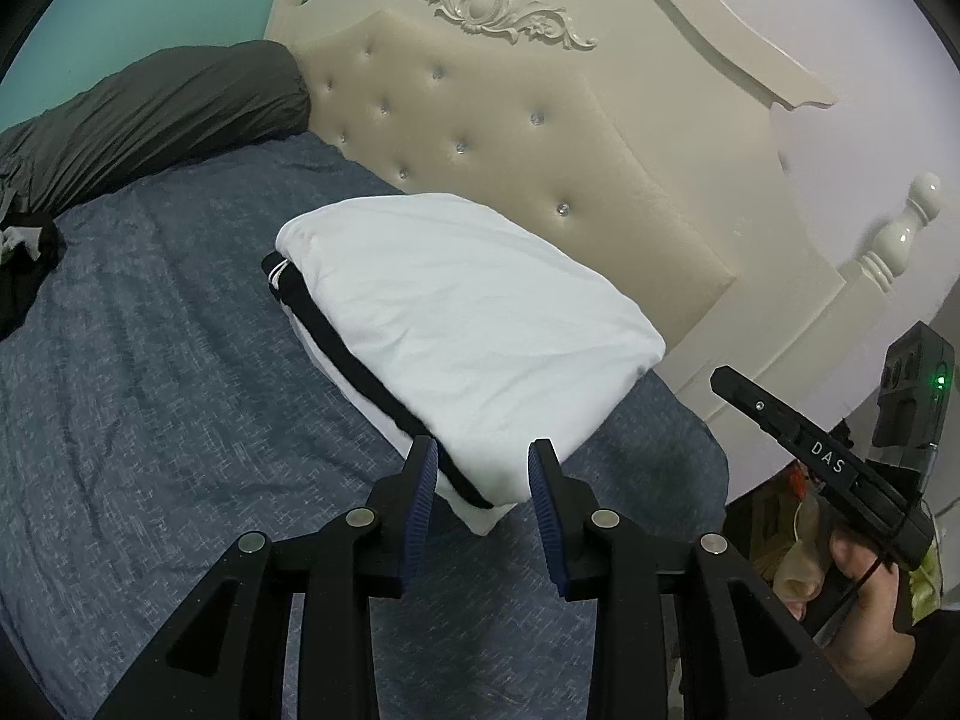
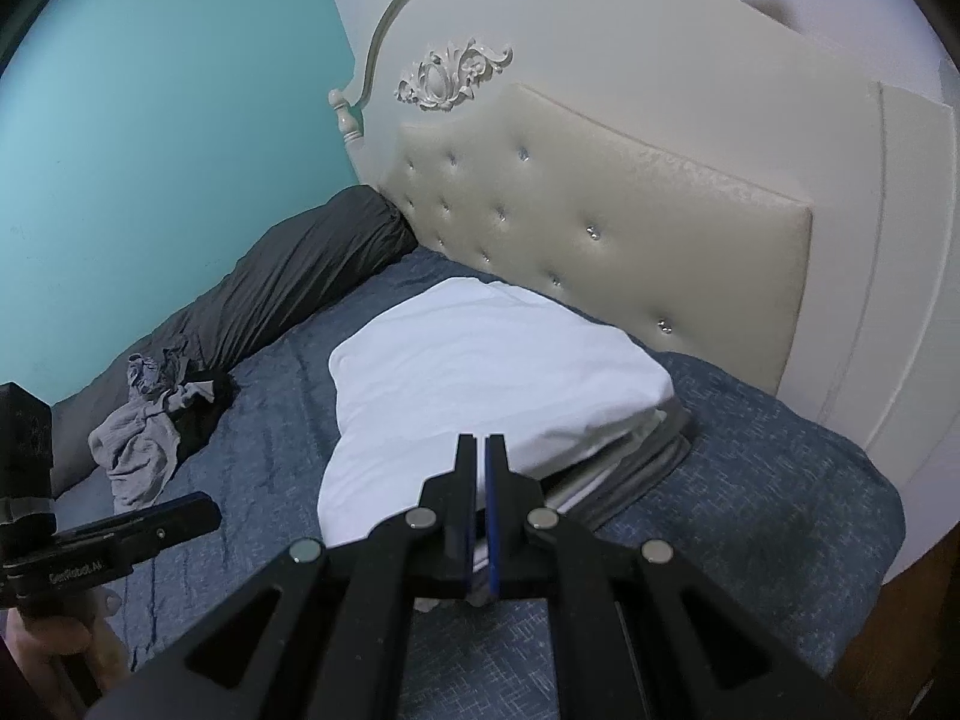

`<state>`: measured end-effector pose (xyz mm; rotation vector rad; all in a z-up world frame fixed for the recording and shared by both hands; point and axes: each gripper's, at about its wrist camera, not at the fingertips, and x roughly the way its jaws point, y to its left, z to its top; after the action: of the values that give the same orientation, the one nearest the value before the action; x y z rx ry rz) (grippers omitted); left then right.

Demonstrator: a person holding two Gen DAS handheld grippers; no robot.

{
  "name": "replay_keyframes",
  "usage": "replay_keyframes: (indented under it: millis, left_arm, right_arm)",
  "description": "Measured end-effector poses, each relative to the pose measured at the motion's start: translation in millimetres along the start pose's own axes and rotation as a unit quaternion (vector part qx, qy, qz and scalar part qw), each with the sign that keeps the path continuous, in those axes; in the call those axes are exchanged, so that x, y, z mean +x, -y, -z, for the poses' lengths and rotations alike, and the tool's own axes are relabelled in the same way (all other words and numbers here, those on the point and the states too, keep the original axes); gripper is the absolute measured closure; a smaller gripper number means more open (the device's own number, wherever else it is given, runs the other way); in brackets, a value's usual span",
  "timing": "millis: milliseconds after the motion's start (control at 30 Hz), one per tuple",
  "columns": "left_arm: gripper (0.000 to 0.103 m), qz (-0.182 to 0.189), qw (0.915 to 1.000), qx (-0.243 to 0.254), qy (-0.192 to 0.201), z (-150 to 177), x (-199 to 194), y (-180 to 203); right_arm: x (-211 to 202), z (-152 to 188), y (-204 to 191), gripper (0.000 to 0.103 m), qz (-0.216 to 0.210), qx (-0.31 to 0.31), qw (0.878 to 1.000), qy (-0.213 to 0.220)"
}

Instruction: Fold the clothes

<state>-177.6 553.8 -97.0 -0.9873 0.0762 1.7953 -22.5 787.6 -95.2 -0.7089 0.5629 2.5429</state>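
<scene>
I am holding my left gripper [image 1: 483,456] with its jaws apart, the ribbed blue pads [image 1: 423,492] flanking the near corner of the folded white garment [image 1: 468,312] without clamping it; my right gripper [image 2: 481,450] is showing its jaws together, the pads pressed flat with no cloth that I can make out between them, its tips sitting just over the near edge of the same garment [image 2: 480,360]. The white garment is lying as a soft, smooth, rounded rectangle on top of a small stack of folded clothes [image 2: 636,468]; a black band with white cord ends is running along one long side in the left view, and grey and white layered edges are peeping out beneath it in the right view. The stack is resting on the blue bedspread [image 1: 150,360], a heathered, faintly wrinkled weave, close to the cream headboard [image 1: 510,138], which is tufted and studded with small glinting buttons under a carved scroll ornament [image 1: 498,9]. A dark grey pillow [image 2: 288,288] is slumping against the teal wall [image 2: 168,120]; a crumpled heap of grey and black clothes [image 2: 156,420] is lying below it, well apart from the stack. Open bedspread is stretching between heap and stack; the bed's edge is falling away just right of the stack.
</scene>
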Motion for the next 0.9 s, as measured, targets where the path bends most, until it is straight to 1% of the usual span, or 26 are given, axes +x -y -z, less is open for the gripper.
replay_keyframes:
  millis: [100,400,567,700,900]
  left_arm:
    - [0.069,0.004,1.0,0.004,0.003,4,-3,-4]
    - [0.067,0.012,0.9997,0.017,0.012,16,-12,-16]
    - [0.067,0.015,0.9995,0.024,0.016,23,-18,-19]
    - [0.063,0.017,0.9992,0.029,0.023,29,-26,-19]
    - [0.061,0.023,0.9984,0.038,0.035,38,-43,-12]
  right_arm:
    - [-3,5,-5,0.101,0.008,0.0,1.0,0.008]
    - [-10,23,-26,0.101,0.013,0.002,1.0,0.022]
    - [-22,30,-35,0.101,0.017,-0.003,0.999,0.031]
    - [-32,36,-42,0.101,0.02,-0.007,0.999,0.039]
    - [-49,44,-52,0.101,0.024,-0.012,0.998,0.05]
